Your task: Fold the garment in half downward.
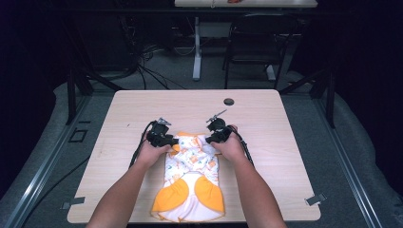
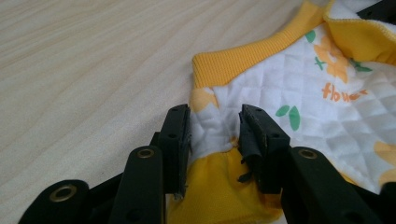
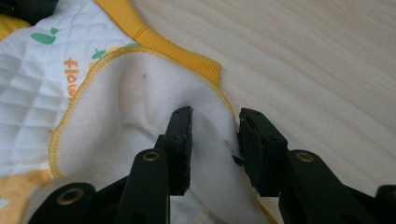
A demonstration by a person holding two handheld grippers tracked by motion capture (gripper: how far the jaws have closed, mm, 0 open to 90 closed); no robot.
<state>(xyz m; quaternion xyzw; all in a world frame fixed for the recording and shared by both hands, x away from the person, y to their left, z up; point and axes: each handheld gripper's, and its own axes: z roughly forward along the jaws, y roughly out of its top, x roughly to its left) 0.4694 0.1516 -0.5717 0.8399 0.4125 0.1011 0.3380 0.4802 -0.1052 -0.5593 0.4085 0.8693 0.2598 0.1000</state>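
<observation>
A white quilted baby garment (image 1: 190, 175) with orange patches and yellow ribbed trim lies flat on the wooden table (image 1: 138, 109), its sleeves crossed over the body. My left gripper (image 1: 172, 141) sits at the garment's top left corner. Its jaws (image 2: 215, 123) stand a little apart, with quilted cloth (image 2: 299, 93) and a yellow gather between them. My right gripper (image 1: 211, 139) is at the top right corner. Its jaws (image 3: 215, 126) are likewise apart over a turned-back flap (image 3: 140, 107) showing the white inside, near the yellow edge.
A round cable hole (image 1: 229, 101) sits in the table behind the grippers. Bare wood lies on both sides of the garment. Small clips (image 1: 315, 199) mark the front corners. A dark chair (image 1: 252, 42) and another table's leg (image 1: 196, 52) stand beyond the far edge.
</observation>
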